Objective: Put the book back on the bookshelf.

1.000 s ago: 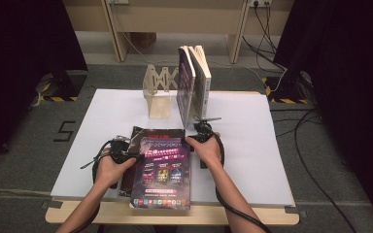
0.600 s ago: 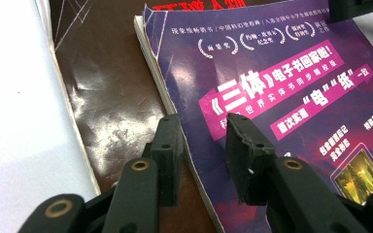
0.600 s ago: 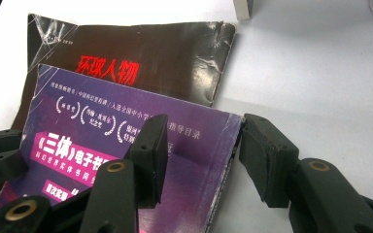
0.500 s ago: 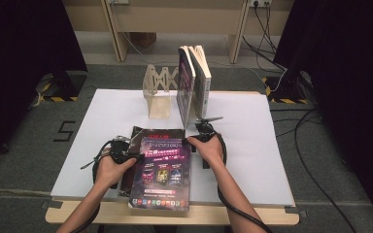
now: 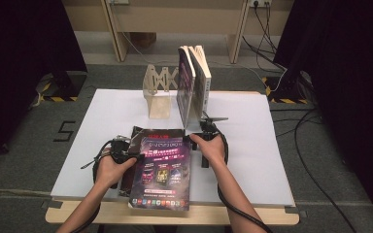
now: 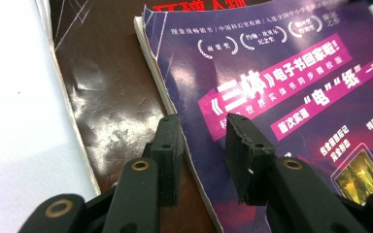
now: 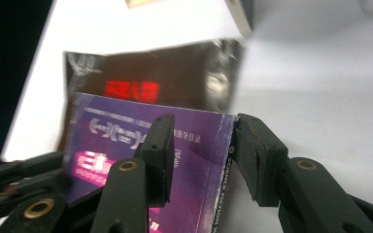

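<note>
White worktop [image 5: 252, 145] is spreading out under everything, set on a grey floor with dark curtains at both sides. Two books [image 5: 194, 85] are standing upright at its far edge beside a wooden folding bookend [image 5: 158, 92], and I am judging that the top purple magazine [image 5: 162, 167] is meant to go up there with them. It is lying flat near my edge of the worktop, on top of a dark glossy magazine [image 5: 135, 133] that is peeking out at its far and left sides.

I am bracketing the purple magazine with both tools. My left gripper [image 5: 122, 151] is sitting at its left edge with the jaws parted, one over the cover and one just off the page edges, not yet clenched. My right gripper [image 5: 205, 132] is at the far right corner, jaws likewise apart and straddling the spine.

To do this well, I should be sliding one jaw under the top magazine alone, so the dark one is not coming up with it, then closing both sides evenly before tilting it upright.

My left gripper [image 6: 201, 145] view is showing the worn page edges and the seam between the two magazines [image 6: 272, 97], which the high view is too far off to resolve. My right gripper [image 7: 199, 145] view is showing the spine lettering and the red title on the dark magazine [image 7: 175, 77] beyond. Neither is showing the standing books whole; the high view is giving me that.
</note>
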The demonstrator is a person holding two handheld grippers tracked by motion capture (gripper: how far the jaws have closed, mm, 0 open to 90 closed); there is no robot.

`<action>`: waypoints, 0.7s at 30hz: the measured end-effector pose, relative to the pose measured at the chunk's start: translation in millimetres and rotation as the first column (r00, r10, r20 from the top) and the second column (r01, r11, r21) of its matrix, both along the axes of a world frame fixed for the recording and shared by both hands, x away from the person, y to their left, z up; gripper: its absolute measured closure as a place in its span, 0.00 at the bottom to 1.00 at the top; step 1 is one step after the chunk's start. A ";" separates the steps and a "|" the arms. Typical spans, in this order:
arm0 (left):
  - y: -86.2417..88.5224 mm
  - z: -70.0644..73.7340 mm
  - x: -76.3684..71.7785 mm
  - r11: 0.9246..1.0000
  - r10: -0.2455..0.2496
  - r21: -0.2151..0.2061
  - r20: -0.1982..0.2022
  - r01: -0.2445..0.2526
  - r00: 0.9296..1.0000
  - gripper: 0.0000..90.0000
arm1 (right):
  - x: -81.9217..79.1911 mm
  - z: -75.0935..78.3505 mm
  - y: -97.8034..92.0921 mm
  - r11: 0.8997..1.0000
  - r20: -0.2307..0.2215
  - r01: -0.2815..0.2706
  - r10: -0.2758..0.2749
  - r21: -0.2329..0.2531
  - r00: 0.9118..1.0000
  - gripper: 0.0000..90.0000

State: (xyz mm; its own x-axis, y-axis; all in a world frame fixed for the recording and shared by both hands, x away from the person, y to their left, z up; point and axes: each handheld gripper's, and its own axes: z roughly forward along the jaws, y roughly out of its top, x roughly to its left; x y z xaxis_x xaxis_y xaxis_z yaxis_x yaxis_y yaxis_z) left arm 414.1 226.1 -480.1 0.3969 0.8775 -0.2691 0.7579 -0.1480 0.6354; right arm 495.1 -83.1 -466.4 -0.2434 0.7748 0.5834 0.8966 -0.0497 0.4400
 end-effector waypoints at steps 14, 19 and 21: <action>2.7 -1.1 -0.8 1.000 0.000 -0.011 0.008 0.001 1.000 0.74 | -3.9 -1.4 13.5 0.992 0.002 -0.122 0.122 0.030 0.992 0.82; 5.4 -2.4 0.4 1.000 -0.016 -0.018 0.032 0.016 0.999 0.66 | -4.3 5.6 14.0 0.987 0.011 -0.159 0.159 0.035 0.987 0.90; 8.2 -1.7 0.1 1.000 -0.002 -0.019 0.048 0.003 0.999 0.62 | -4.6 7.0 13.1 0.986 0.004 -0.157 0.157 0.058 0.988 0.91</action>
State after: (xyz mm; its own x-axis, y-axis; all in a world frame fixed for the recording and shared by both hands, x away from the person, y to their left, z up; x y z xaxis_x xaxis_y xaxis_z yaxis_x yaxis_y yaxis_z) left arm 414.2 234.3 -481.8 0.4124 0.8712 -0.2664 0.7260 -0.1376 0.6738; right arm 490.5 -70.0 -459.4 -0.3588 0.6923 0.6261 0.8955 0.0661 0.4400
